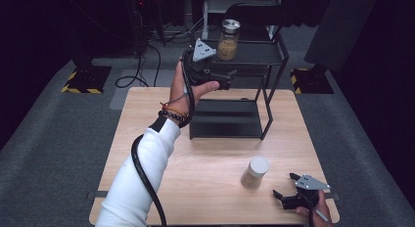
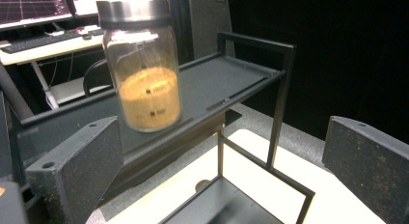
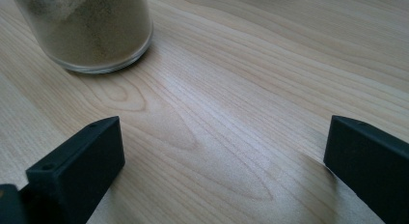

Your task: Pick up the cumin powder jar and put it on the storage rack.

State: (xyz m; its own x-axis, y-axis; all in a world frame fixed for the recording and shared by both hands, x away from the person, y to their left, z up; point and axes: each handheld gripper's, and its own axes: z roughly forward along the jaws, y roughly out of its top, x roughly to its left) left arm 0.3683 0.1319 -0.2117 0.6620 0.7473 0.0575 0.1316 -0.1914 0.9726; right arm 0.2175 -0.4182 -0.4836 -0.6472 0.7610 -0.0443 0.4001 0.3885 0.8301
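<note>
A glass jar with a silver lid (image 1: 228,40), half full of orange-brown powder, stands on the top shelf of a black two-tier rack (image 1: 254,53). My left gripper (image 1: 229,79) is held in the air just in front of that shelf, open and empty. In the left gripper view the jar (image 2: 144,74) stands upright beyond the jaws, apart from them. A second jar with a white lid (image 1: 255,172), holding pale powder, stands on the wooden table (image 1: 205,163). My right gripper (image 1: 284,184) rests low to its right, open, with the jar's base (image 3: 91,26) ahead and to the left.
The rack's lower tray (image 1: 225,118) sits on the table's far half, with thin black uprights (image 1: 271,97) on its right side. Cables and stand bases lie on the grey floor behind the table. A desk with a keyboard (image 2: 43,40) is behind the rack.
</note>
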